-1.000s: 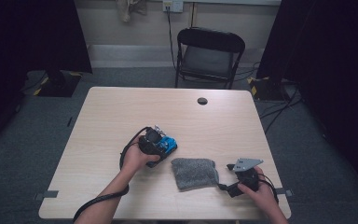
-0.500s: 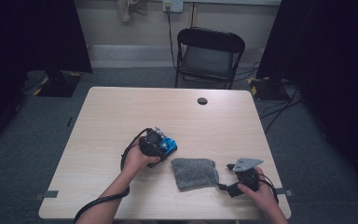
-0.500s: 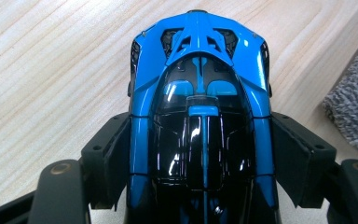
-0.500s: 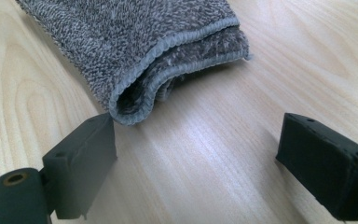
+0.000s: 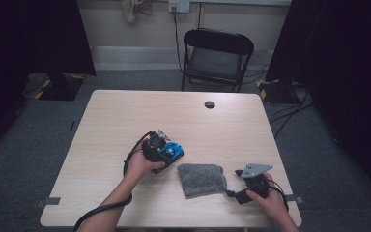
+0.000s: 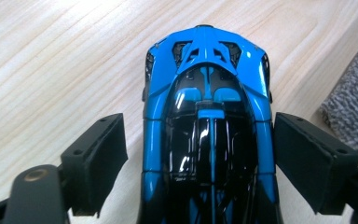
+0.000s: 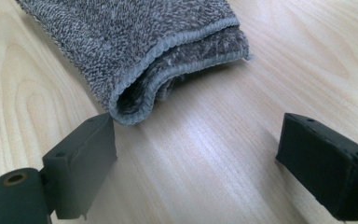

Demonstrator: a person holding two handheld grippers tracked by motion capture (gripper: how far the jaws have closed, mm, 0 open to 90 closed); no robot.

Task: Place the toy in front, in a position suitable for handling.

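Left gripper [image 6: 200, 154] just spread wide, pads clear of car [image 6: 207, 126], now set on table [image 5: 125, 121]; right gripper [image 7: 196, 154] released beside cloth [image 7: 144, 42], grab pending.

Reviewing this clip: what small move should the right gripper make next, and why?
Probably ease the right gripper toward the folded grey cloth and close on its corner: the jaws stand open, the corner sits just ahead of one jaw, nothing between.

bench [image 5: 125, 121]: light wood | black round cap [image 5: 209, 104]: far edge | folding chair [image 5: 216, 58]: behind bench | floor: grey carpet
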